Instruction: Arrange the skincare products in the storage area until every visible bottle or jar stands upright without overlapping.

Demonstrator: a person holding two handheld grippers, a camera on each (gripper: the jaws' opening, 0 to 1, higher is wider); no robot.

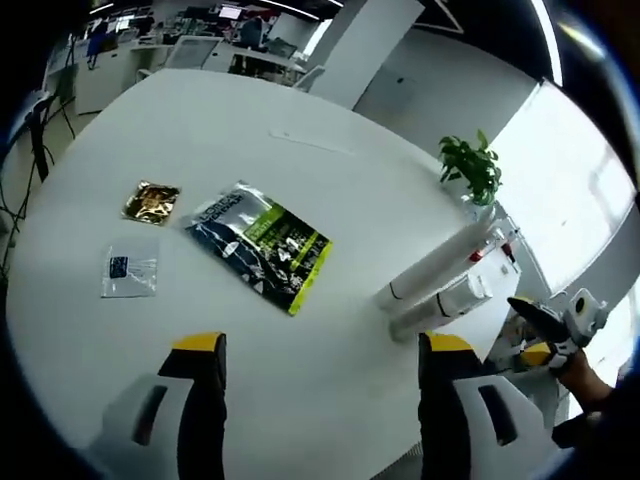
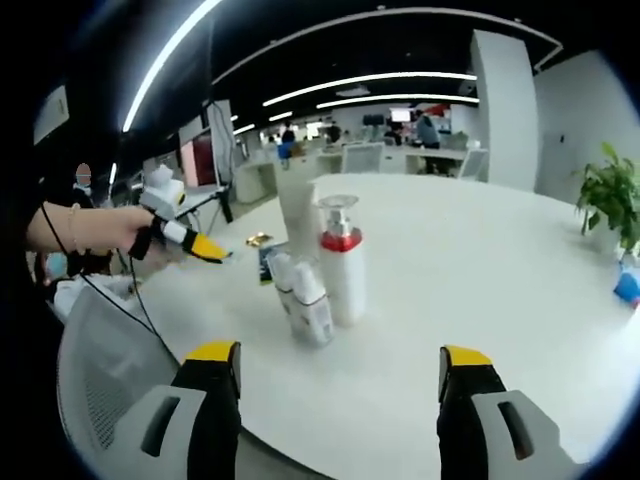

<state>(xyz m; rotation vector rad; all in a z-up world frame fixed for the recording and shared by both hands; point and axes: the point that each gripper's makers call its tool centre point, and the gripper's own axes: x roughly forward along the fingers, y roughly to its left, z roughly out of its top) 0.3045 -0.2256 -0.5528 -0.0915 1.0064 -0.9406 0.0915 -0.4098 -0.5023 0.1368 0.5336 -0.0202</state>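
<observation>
White round table in an open office. In the left gripper view, left hand-held gripper with jaws set wide, holding nothing. Flat on the table ahead: green pouch at 12 o'clock, its long axis running from 10 toward 4; gold packet and clear sachet at 10 o'clock, apart from each other.

In the right gripper view, right hand-held gripper likewise wide and empty. Dead ahead at 12 o'clock, near the jaws, a tight cluster: tall white tube at the back, pump bottle with a red collar, two small bottles in front. All apparently upright, long axes vertical, packed just beside one another; touching or not, hard to tell.

Judged from this: right hand nearer the cluster and squarely facing it; for the left, the same cluster far off at 3 o'clock.
</observation>
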